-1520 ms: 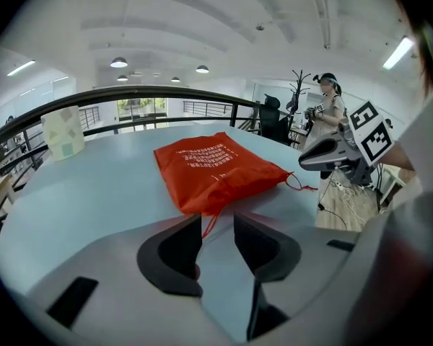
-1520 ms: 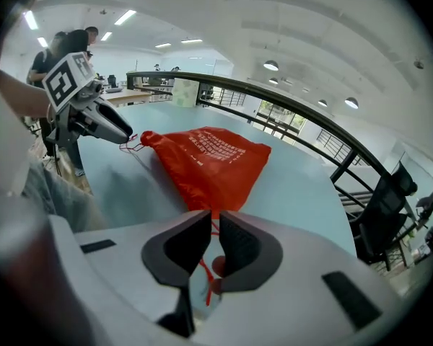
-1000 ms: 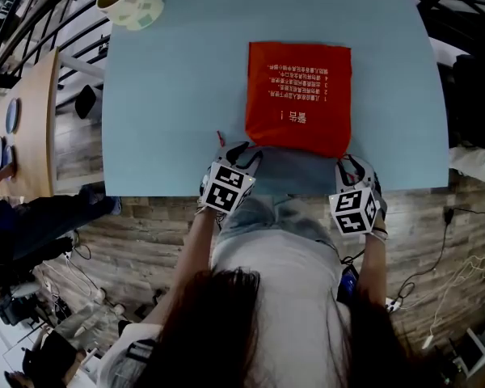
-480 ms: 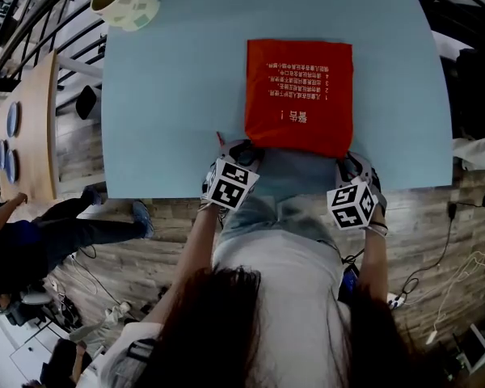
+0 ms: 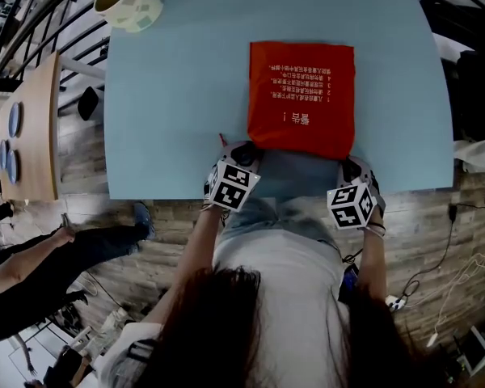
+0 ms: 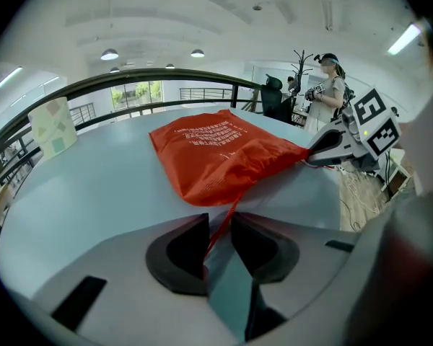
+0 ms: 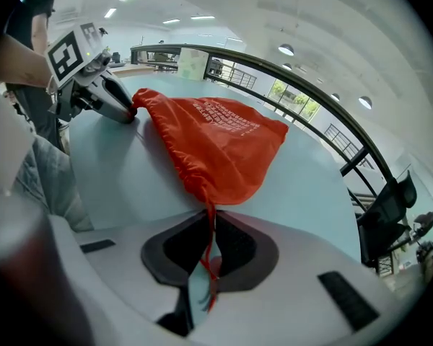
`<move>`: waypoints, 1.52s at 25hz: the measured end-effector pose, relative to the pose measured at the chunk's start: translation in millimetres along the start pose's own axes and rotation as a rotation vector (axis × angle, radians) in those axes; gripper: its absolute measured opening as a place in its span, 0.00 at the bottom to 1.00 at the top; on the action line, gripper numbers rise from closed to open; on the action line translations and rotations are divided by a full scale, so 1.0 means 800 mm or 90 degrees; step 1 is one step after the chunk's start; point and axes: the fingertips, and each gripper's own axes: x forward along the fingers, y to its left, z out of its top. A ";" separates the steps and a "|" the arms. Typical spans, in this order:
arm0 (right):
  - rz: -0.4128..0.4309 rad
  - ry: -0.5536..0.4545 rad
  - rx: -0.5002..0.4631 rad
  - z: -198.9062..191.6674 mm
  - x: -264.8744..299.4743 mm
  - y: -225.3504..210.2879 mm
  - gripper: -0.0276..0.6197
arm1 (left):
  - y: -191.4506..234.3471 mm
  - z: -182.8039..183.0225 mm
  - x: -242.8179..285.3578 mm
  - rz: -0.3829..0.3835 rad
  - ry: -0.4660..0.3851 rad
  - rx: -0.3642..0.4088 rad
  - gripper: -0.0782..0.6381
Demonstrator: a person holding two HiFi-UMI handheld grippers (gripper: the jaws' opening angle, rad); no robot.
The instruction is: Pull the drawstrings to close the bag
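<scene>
**Item:** flat red fabric drawstring bag with white print [image 5: 301, 99]. It lies on the pale blue bench [image 5: 178, 95] about midway along the near edge, with its mouth toward that edge.

**Step in hand:** taking hold of both cords, with no pull begun.
- Left claw [image 6: 218, 225]: its jaws have just been closing. The left red drawstring [image 6: 229, 211] runs between them, but a gap remains and the cord is not yet pinched.
- Right claw [image 7: 211, 225]: its jaws have just been closing and are now clamped on the right red drawstring [image 7: 210, 244].

**Next move, as judged:** close the left claw fully on its cord, then draw both cords apart, away from the bag's corners, so the mouth gathers. The light fabric is likely to slide rather than resist.

**Containers:**
- Bag: contents hidden. It lies flat, with the mouth still spread wide.
- Round cream tub with pale green patches [image 5: 129, 2], at the far left corner: a glimpse of blue inside, otherwise unclear.
</scene>
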 end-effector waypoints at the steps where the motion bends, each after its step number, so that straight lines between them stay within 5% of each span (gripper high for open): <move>1: -0.003 0.000 0.002 0.000 -0.001 0.000 0.10 | 0.000 -0.001 0.000 0.001 0.000 0.000 0.26; 4: -0.006 0.003 0.014 -0.002 -0.005 -0.002 0.09 | -0.003 -0.001 -0.002 0.005 0.003 0.001 0.14; 38: -0.056 -0.068 0.198 -0.013 -0.046 -0.013 0.08 | 0.013 0.001 -0.039 0.123 -0.053 -0.065 0.13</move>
